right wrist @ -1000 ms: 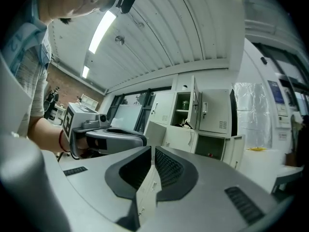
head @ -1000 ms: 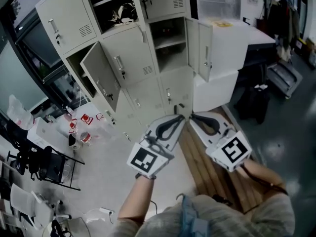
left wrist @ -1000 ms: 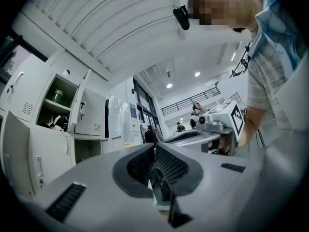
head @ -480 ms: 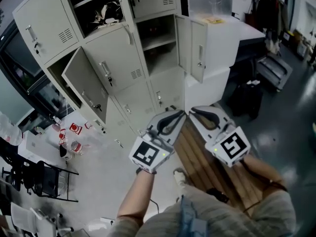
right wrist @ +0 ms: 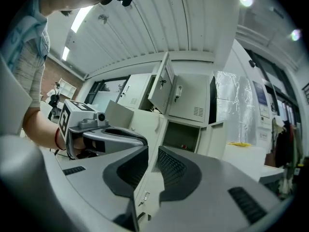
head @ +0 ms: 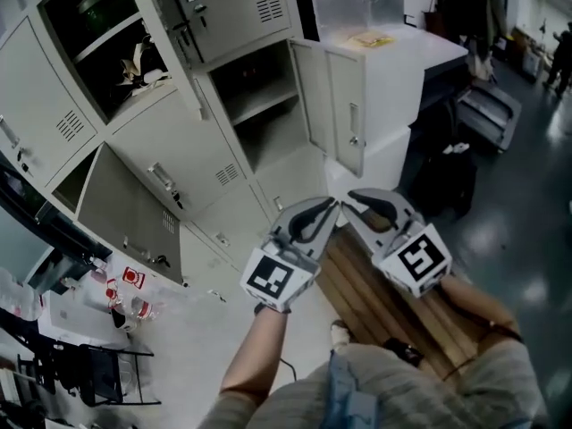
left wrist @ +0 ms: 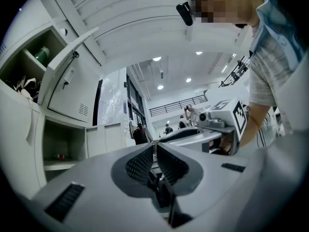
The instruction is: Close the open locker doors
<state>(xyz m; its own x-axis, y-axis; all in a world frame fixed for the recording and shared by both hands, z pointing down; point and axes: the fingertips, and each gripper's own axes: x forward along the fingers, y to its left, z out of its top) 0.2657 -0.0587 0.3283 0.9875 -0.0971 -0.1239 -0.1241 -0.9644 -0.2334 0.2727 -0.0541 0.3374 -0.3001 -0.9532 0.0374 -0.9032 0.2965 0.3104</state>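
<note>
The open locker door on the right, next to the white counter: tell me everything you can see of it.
The open locker door is a tall pale grey panel, painted metal by its look, with a small vertical handle at mid-height. It is swung wide out from its compartment, which holds one shelf, and stands upright beside the white counter. Whether they touch is unclear.

- The far-left locker door [head: 45,105] runs off the head view's left edge.
- The clutter [head: 143,61] on the open upper shelf is too small to identify.
</note>
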